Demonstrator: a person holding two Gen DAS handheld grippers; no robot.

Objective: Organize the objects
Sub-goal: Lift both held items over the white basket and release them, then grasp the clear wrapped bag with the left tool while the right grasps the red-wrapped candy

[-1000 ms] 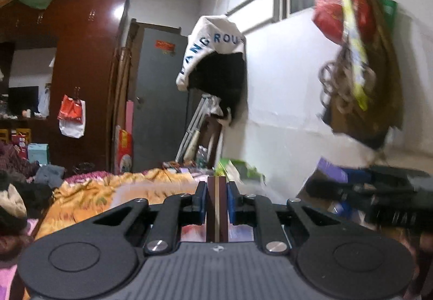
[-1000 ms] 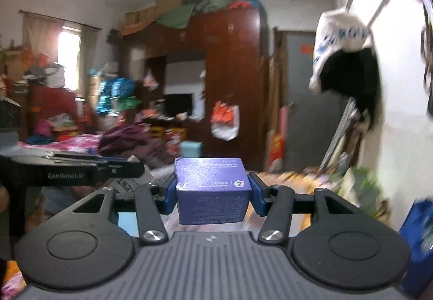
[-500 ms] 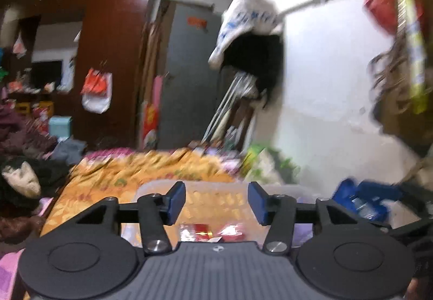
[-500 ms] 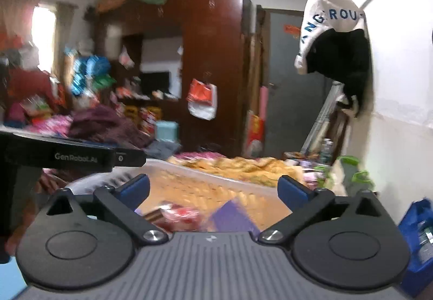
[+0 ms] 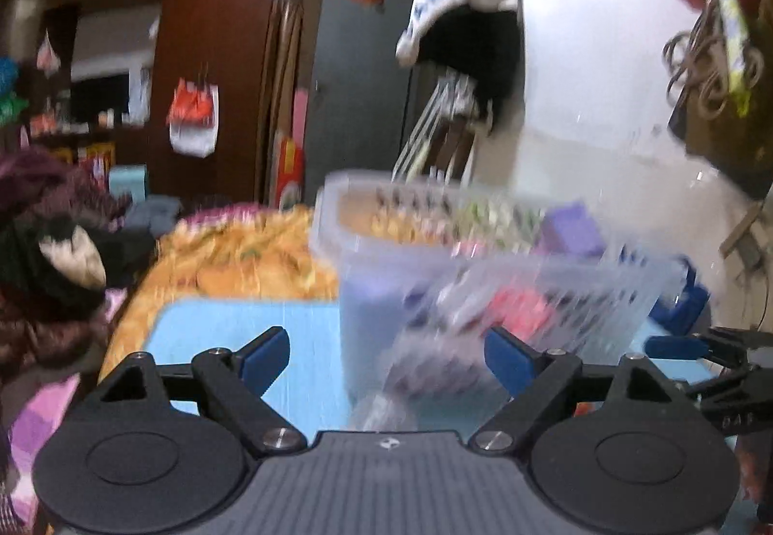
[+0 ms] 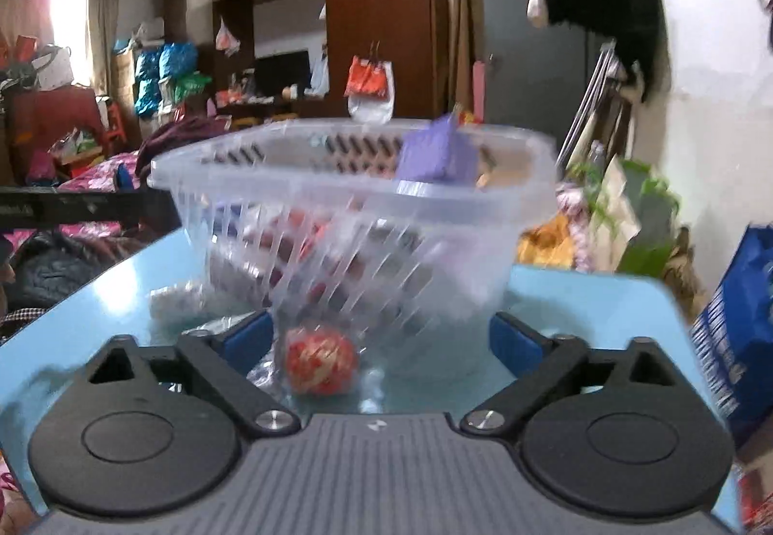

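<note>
Right hand-held gripper (image 6: 381, 349): jaws wide after narrowing slightly, gripping nothing; one red-patterned wrapped ball (image 6: 320, 366) lies between them on the blue worktop (image 6: 589, 298).

Left hand-held gripper (image 5: 386, 354): jaws just opened wide, empty; crinkled clear wrapping (image 5: 381, 409) between them.

Step, as judged: between drops, reaching for loose pieces. Next move calls for centring on the ball, closing gently.

Beyond: one clear slotted basket (image 6: 348, 177), holding one purple box (image 6: 437, 156) plus blurred, uncountable red items.
</note>
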